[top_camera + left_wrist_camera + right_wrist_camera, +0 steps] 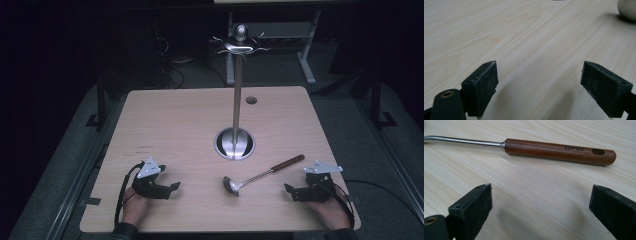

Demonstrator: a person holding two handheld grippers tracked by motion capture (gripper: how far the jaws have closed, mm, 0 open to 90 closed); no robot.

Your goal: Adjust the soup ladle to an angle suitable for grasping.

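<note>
Two hand-held tongs rest low on a pale wooden desk (175, 120), one at each near corner, each held from behind by a hand. The left tongs (176, 186) stand wide open with nothing between the pads, only bare wood ahead of them. The right tongs (287, 189) are also wide open and empty, aimed toward the wooden handle lying just ahead of them.

That handle belongs to a ladle (262, 174), which lies flat on the desk between the two tongs, nearer the right one. Its long axis runs on a diagonal: the metal bowl points toward the near left, the brown handle toward the far right. Lying this way, the handle seems placed for the right tongs to reach first.

Behind the ladle, at the middle of the desk, a tall metal stand (237, 100) rises from a round base, its hooked top probably meant for hanging the ladle by the hole in its handle.
</note>
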